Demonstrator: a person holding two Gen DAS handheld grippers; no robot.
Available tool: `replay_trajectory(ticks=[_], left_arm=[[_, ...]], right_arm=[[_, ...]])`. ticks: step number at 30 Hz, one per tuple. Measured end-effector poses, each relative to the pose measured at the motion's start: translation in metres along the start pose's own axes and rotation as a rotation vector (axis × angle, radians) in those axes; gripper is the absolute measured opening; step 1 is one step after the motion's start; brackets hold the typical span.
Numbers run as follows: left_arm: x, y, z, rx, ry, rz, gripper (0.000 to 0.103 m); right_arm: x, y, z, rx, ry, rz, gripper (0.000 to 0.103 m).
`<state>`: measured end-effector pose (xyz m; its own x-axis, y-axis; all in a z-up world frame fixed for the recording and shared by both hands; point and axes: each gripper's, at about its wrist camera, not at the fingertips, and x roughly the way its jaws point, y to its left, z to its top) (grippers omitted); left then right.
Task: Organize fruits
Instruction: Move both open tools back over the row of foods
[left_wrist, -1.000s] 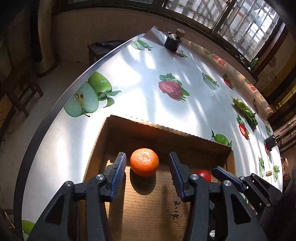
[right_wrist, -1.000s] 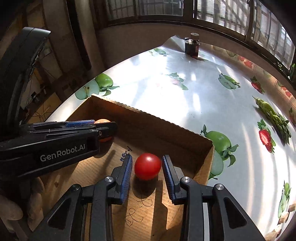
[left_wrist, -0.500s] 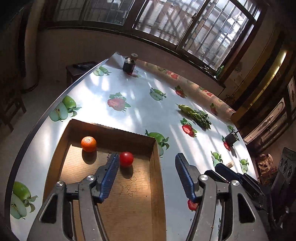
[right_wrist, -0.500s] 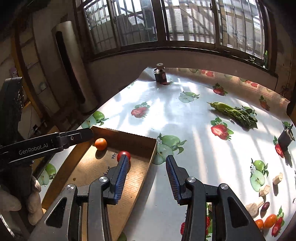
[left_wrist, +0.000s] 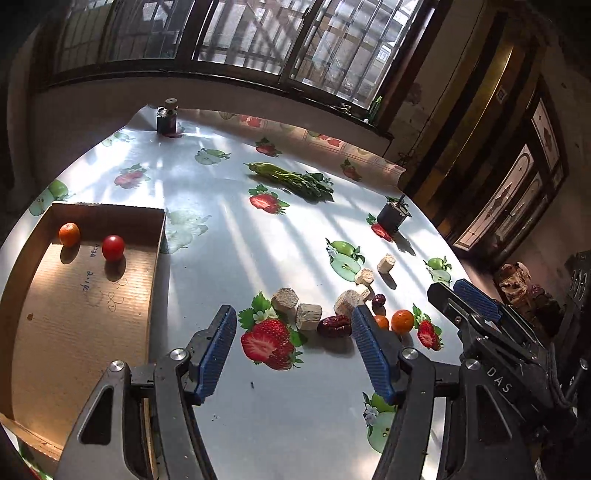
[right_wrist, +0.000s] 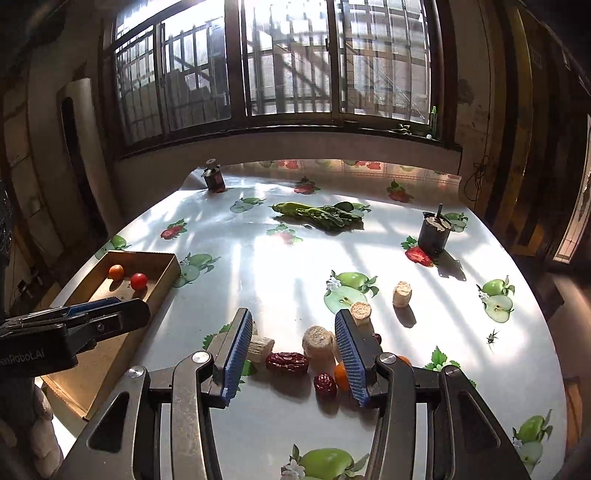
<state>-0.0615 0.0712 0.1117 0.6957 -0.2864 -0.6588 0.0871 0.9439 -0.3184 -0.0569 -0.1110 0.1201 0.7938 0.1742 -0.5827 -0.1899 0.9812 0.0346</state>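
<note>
An orange (left_wrist: 69, 234) and a red tomato (left_wrist: 113, 248) lie loose in the cardboard box (left_wrist: 74, 314) at the table's left. To its right lies a pile: red dates (left_wrist: 334, 326), small orange fruits (left_wrist: 402, 320) and beige chunks (left_wrist: 284, 298). My left gripper (left_wrist: 293, 325) hangs open above the pile's left side, holding nothing. My right gripper (right_wrist: 293, 314) hovers over the dates (right_wrist: 287, 362) and a small orange fruit (right_wrist: 340, 374), its jaws opening with nothing pressed between the pads. The box (right_wrist: 159, 258) sits far left in the right wrist view.
Leafy greens (right_wrist: 317, 214) lie across the far middle of the table. A dark cup (right_wrist: 434, 232) stands at the right and a small dark bottle (right_wrist: 213, 177) at the far edge. An insect (right_wrist: 491, 336) sits near the right rim. A barred window lies beyond.
Both grippers let go of the orange and the tomato in the box, opened wider, rose and swung right to the pile of dates and chunks.
</note>
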Motion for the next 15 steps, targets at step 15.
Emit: replay_trajectory(ticks=[15], left_arm=[[0.02,0.021,-0.011,-0.082,0.051,0.092,0.064]], right_arm=[[0.025,-0.131,-0.009,0.303,0.029,0.034,0.075]])
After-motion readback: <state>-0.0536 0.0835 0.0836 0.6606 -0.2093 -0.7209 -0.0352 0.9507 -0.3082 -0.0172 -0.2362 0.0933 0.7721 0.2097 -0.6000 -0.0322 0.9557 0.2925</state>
